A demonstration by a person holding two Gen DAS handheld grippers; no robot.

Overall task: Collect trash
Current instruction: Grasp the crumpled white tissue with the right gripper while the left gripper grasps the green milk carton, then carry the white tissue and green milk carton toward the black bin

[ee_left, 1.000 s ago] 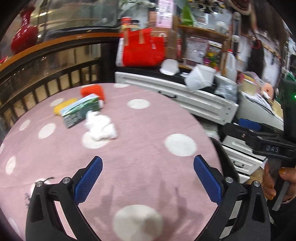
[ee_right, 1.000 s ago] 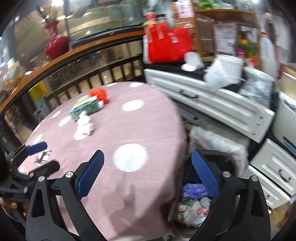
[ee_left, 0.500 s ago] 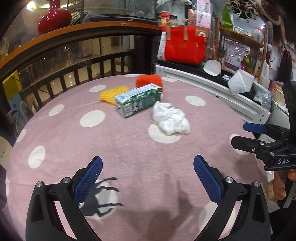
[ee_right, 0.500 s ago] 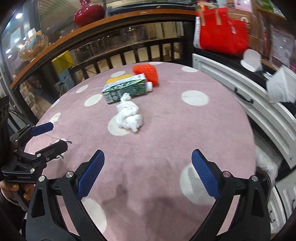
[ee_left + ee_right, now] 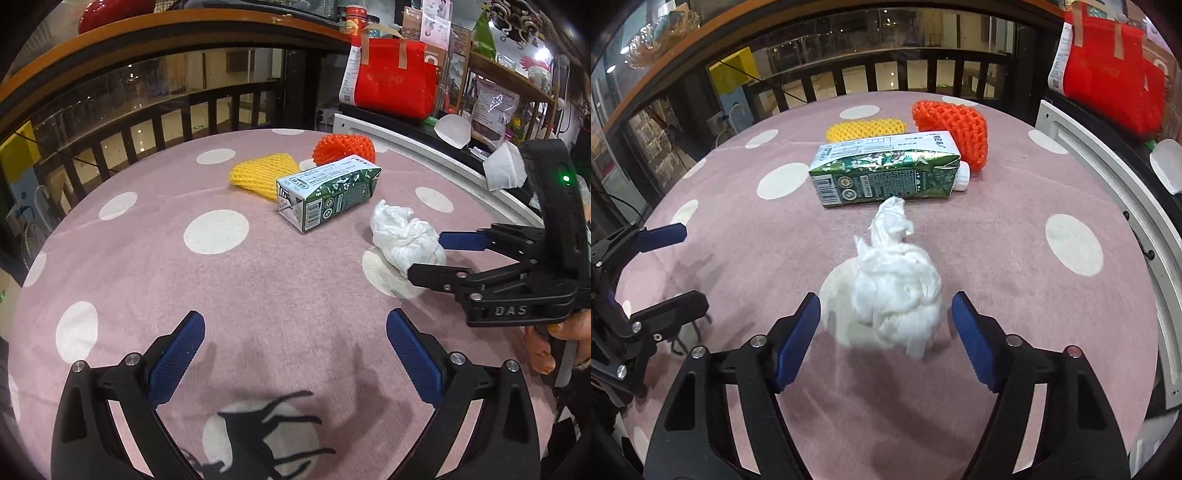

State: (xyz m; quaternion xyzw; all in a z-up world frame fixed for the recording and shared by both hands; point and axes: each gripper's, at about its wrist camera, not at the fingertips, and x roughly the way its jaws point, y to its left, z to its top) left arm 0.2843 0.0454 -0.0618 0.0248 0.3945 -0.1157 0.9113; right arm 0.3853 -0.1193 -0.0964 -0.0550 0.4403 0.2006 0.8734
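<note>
Right gripper [image 5: 884, 319]: spread wide, its blue pads on either side of the crumpled tissue [image 5: 897, 291], not pressing it (gaps showed on both sides).
Left gripper [image 5: 295, 345]: released, holding nothing, above bare cloth.
Crumpled tissue: lying on the bench [image 5: 997, 229], on a pink cloth with white dots.
Milk carton [image 5: 886, 173]: on its side just beyond the tissue.
Orange foam net [image 5: 955, 129]: touching the carton's cap end.
Yellow foam net [image 5: 264, 177]: flat behind the carton.
</note>
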